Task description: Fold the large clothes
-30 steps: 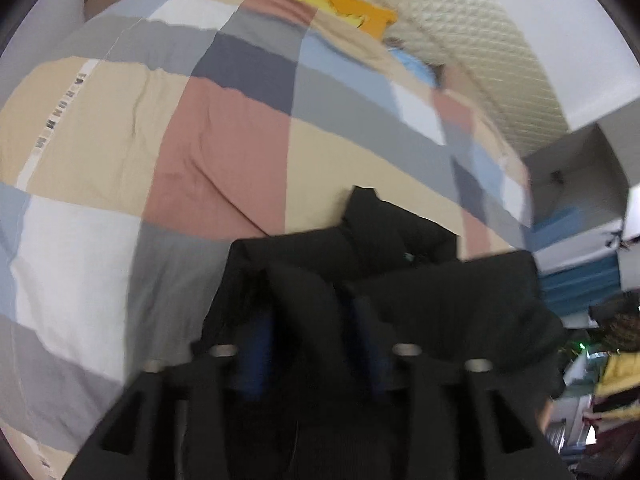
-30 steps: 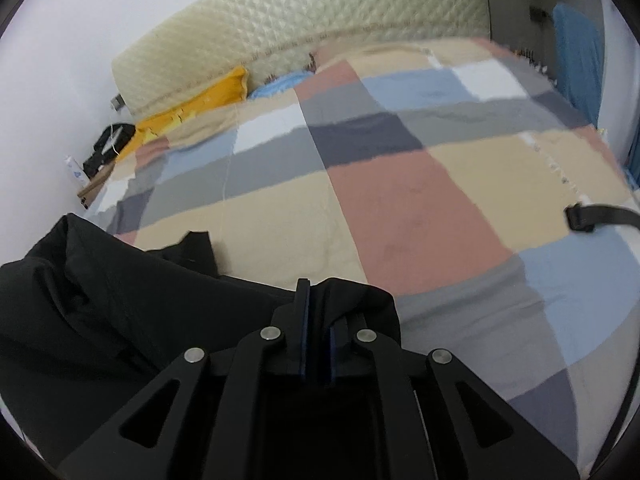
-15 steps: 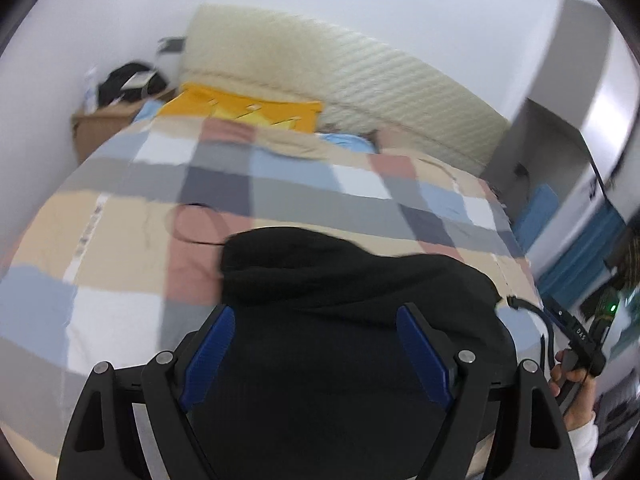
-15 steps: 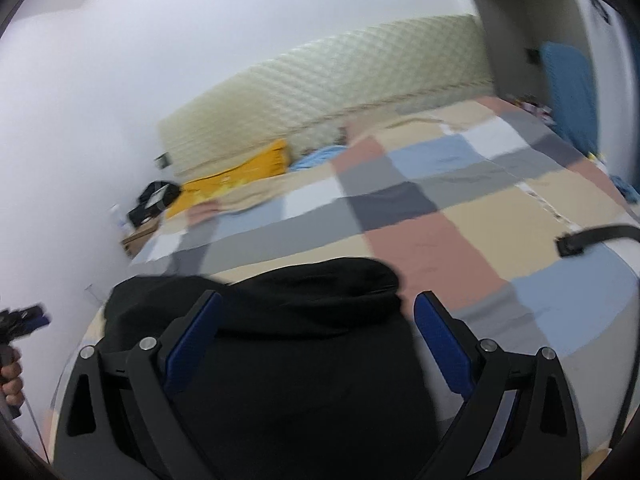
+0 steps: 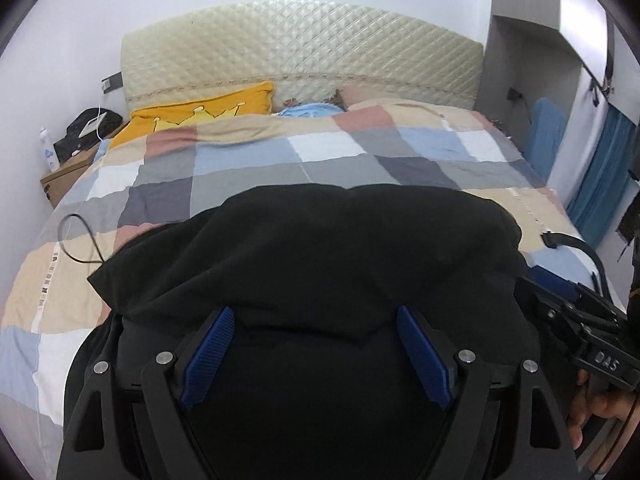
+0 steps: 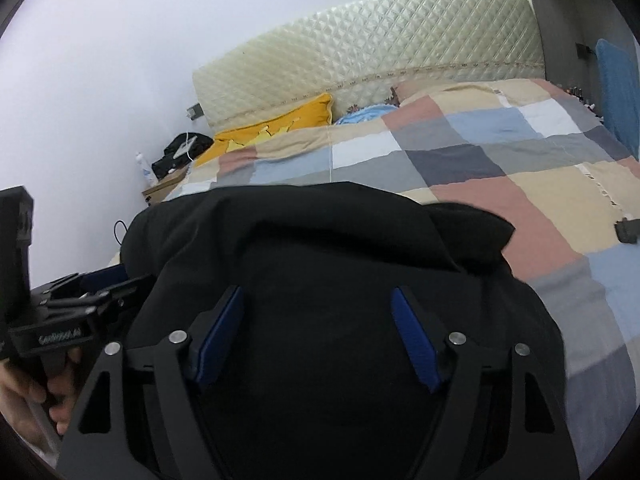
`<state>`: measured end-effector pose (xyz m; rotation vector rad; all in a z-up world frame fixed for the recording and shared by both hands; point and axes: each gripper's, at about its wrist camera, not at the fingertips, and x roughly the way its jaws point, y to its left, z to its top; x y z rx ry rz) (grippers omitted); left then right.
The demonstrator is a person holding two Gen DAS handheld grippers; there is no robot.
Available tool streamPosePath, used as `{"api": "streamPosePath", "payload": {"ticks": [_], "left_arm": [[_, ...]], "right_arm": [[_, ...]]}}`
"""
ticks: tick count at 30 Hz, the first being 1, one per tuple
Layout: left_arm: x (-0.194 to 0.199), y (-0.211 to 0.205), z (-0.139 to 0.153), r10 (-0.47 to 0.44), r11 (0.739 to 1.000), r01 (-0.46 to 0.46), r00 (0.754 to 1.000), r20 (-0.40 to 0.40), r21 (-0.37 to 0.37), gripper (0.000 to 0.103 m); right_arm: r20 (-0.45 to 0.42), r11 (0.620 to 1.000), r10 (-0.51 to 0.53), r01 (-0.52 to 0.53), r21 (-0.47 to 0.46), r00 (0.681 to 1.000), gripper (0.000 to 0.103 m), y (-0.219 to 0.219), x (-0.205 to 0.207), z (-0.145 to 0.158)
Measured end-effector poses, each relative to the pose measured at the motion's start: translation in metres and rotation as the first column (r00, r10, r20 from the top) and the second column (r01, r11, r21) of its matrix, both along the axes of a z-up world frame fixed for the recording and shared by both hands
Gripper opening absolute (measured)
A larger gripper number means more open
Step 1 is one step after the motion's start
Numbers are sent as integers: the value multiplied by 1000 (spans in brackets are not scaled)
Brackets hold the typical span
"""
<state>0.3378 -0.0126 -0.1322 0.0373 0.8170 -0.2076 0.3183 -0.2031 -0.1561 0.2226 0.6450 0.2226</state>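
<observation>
One black garment [image 5: 320,264]; two tongs [image 5: 316,354]

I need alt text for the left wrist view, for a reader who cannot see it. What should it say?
A black garment lies bunched on a bed with a patchwork quilt, and the left claw stands open just above it, gripping nothing. Behind are a yellow pillow and a quilted headboard; the right claw shows at the right edge.
</observation>
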Motion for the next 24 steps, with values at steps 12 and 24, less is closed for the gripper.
{"api": "streamPosePath", "payload": {"ticks": [12, 24], "left_arm": [[58, 5, -28, 35, 999, -34, 999, -16, 31, 87], [59, 7, -44, 30, 999, -31, 999, 37, 30, 91]], "right_arm": [[-99, 994, -8, -3, -109, 995, 76, 21, 78, -23], [-90, 994, -25, 15, -107, 996, 79, 25, 83, -38]]}}
